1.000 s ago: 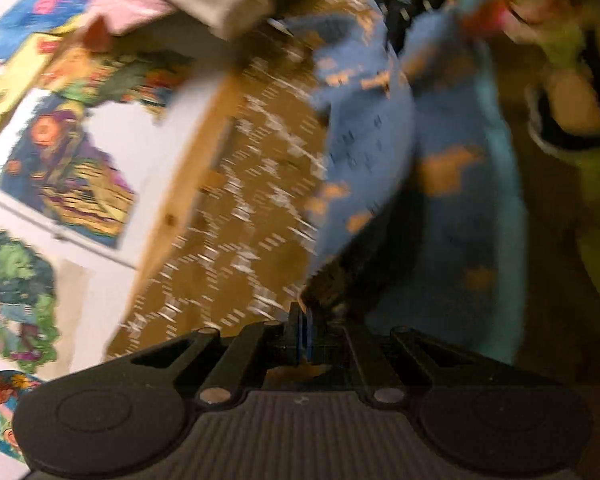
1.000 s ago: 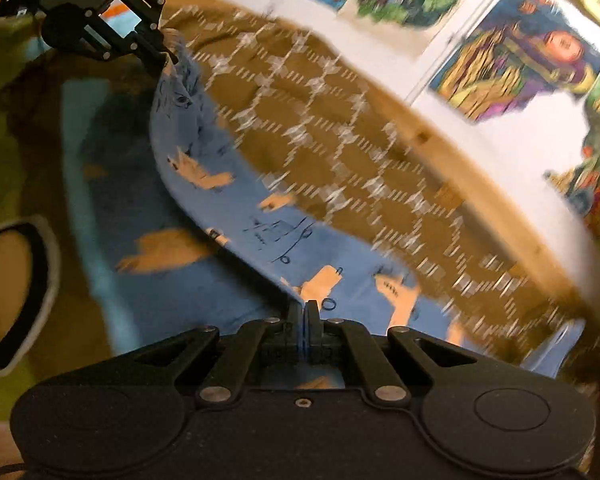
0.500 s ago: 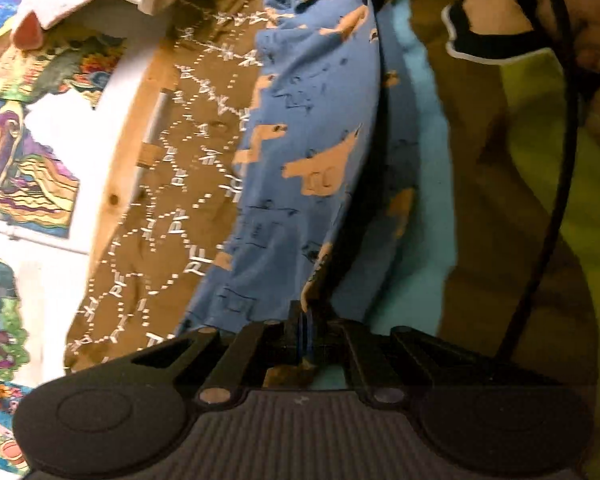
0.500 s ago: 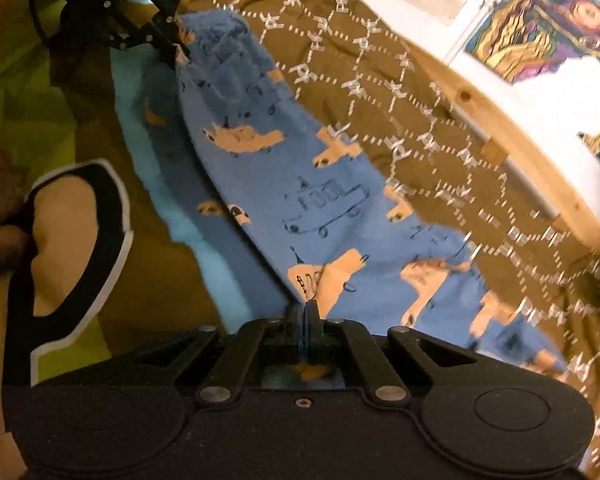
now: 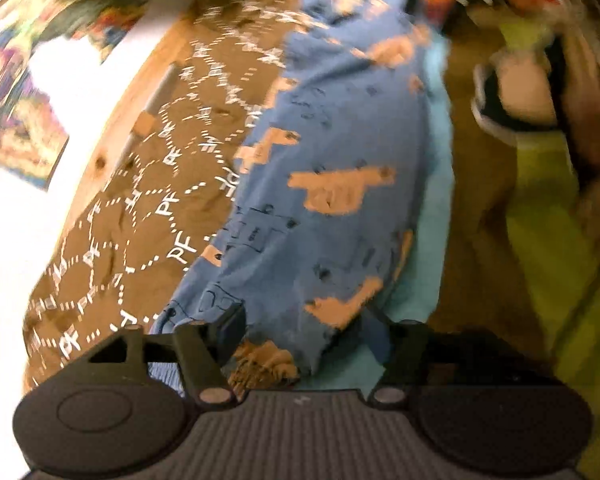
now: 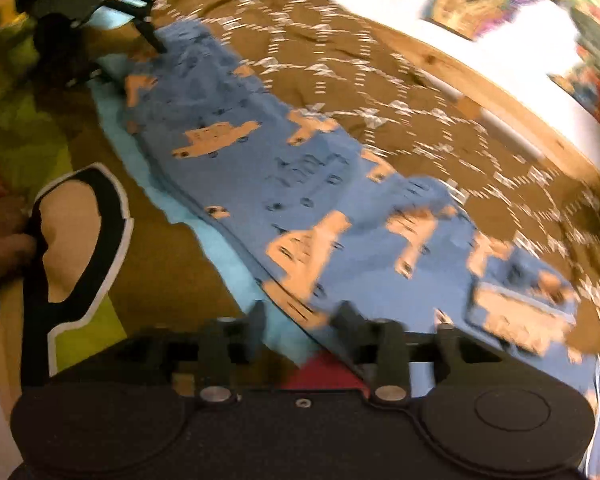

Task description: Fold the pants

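Now left wrist view: left gripper (image 5: 302, 326) low over the near end of the blue pants (image 5: 324, 200), fingers spread with cloth loose between them; 0.5 s ago they were pinched shut on it. Right wrist view: right gripper (image 6: 302, 314) also opened since then, pants lying flat lengthwise on the brown bedspread (image 6: 340, 60).

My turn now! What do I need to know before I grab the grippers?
Left gripper: open, its fingers on either side of one end of the pants.
Right gripper: open at the other end, holding nothing.
The blue pants lie stretched out long on the brown bedspread, one edge over a light blue cloth.
Done: they look folded lengthwise and laid down.
Left: probably fold them end to end.
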Tool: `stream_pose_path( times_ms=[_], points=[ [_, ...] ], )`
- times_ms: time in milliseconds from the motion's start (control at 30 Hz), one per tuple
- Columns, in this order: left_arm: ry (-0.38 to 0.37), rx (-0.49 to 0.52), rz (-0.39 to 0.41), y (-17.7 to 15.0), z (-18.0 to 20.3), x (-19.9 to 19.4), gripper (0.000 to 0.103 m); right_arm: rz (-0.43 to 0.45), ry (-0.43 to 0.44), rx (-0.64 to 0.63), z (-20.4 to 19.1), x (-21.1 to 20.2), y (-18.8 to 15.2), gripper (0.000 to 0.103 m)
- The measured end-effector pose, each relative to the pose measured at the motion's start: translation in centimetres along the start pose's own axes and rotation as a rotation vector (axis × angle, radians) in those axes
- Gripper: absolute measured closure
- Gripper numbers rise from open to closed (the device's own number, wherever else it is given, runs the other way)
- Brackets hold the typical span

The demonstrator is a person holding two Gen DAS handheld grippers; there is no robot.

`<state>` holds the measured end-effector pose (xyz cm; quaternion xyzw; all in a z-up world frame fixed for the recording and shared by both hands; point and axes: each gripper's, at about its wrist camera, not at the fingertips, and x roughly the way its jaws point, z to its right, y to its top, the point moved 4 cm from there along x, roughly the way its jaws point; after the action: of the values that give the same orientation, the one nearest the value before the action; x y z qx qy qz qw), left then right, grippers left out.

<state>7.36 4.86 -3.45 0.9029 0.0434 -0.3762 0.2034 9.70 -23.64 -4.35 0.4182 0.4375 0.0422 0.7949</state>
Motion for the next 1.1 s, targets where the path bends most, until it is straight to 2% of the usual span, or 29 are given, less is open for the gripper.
stream_pose_path(
  times_ms=[67,167,267,333,467,600,700,767,867,967,1100],
  points=[
    [-0.01,-0.102,0.04,1.5,-0.7,-0.4,0.025,0.018,-0.037,0.082,1.3,-1.2,-0.5,0.036],
    [-0.032,-0.261,0.145,5.0,-1.0,-0.3,0.017,0.048,-0.107,0.223,3.5,-2.4,-1.0,0.017],
    [-0.059,-0.383,0.237,9.4,-0.1,1.1,0.014,0.073,-0.189,0.347,6.1,-3.0,-1.5,0.01],
    [-0.094,-0.421,0.281,12.4,0.9,2.5,0.014,0.099,-0.223,0.409,7.6,-3.4,-1.9,0.007],
    [-0.153,-0.371,0.33,17.3,4.2,3.7,0.01,0.127,-0.233,0.571,10.3,-4.1,-3.5,0.006],
    [-0.17,-0.314,0.294,19.8,7.3,5.2,0.011,0.148,-0.197,0.709,12.0,-4.2,-4.6,0.005],
    [-0.162,-0.31,0.25,20.6,8.6,6.4,0.021,0.159,-0.165,0.768,13.0,-3.5,-4.7,0.006],
    [-0.14,-0.316,0.223,20.7,9.0,6.8,0.029,0.154,-0.177,0.75,13.6,-2.7,-4.4,0.011],
    [-0.171,-0.352,0.223,20.5,8.8,6.7,0.04,0.153,-0.161,0.743,14.4,-1.6,-4.1,0.02],
    [-0.201,-0.38,0.221,20.3,8.3,6.6,0.05,0.153,-0.116,0.827,15.4,-0.8,-4.5,0.031],
    [-0.226,-0.371,0.194,20.3,8.6,7.3,0.06,0.166,-0.082,0.961,16.7,-0.2,-5.5,0.036]
  ],
)
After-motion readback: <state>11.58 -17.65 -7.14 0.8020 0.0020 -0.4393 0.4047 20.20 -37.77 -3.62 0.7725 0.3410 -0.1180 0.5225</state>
